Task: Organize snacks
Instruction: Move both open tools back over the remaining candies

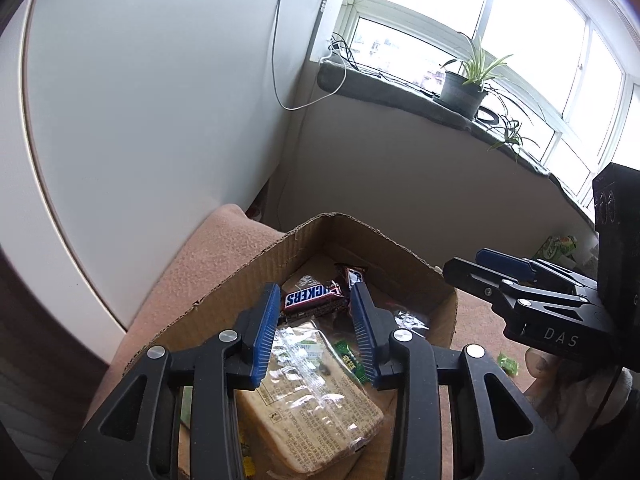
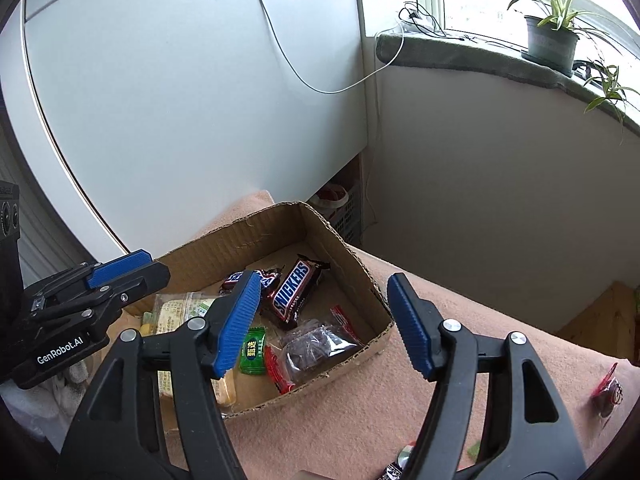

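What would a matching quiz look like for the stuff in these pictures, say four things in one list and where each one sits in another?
Things:
1. Snickers bar
2. potted plant
3. small green candy
4. red-wrapped snack

Places:
A. on the windowsill
B. out on the pink blanket, right of the box
C. at the far end of the cardboard box
D. in the box, just beyond the right claw's left finger

Pairs: 1-C, 2-A, 3-D, 4-B
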Motion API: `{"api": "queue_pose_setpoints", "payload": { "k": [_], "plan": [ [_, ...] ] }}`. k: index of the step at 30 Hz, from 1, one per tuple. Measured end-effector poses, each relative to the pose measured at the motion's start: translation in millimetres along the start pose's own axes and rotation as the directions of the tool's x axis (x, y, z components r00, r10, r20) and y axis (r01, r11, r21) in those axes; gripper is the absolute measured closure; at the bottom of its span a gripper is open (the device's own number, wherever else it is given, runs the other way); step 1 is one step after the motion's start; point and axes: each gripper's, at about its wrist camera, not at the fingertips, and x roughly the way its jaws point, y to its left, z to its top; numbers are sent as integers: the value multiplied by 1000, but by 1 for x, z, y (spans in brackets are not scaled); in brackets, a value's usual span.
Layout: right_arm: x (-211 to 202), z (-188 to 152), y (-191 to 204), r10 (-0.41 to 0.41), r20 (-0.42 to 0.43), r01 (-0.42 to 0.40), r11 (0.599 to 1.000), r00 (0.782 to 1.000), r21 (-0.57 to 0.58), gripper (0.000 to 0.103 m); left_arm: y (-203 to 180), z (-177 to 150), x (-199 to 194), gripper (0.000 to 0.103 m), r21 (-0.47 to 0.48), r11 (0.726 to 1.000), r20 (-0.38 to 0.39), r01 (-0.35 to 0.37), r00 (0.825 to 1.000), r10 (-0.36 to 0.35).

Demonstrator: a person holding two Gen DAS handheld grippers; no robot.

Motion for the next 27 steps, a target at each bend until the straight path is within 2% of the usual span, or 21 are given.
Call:
{"api": "queue_pose_setpoints", "payload": {
  "k": [7,8,10,16,23,26,27],
  "plan": [
    [-38,-12,-13,-23,37,22,999,999,25,33,-20,-6,-23,68,43,999,35,7,999,-9],
    [-44,-15,-14,-28,42,27,999,999,28,26,-23,-7,-26,68,48,999,39,9,999,-11],
    [-56,-20,-18,-37,66,35,999,997,37,20,-29,-10,-31,68,52,999,45,15,999,-17],
    [-98,-39,-29,-63,122,58,997,991,50,20,-40,-19,-43,68,60,997,48,48,998,-51],
    [-147,-77,-47,-112,208,99,992,972,74,20,-62,-41,-50,68,87,990,24,113,993,-115],
    [-166,-97,-61,-171,229,150,983,958,105,11,-75,-48,-49,68,103,984,6,145,989,-147],
    [-172,-104,-66,-191,235,167,979,953,116,11,-80,-51,-49,68,106,982,0,156,988,-157]
  ]
}}
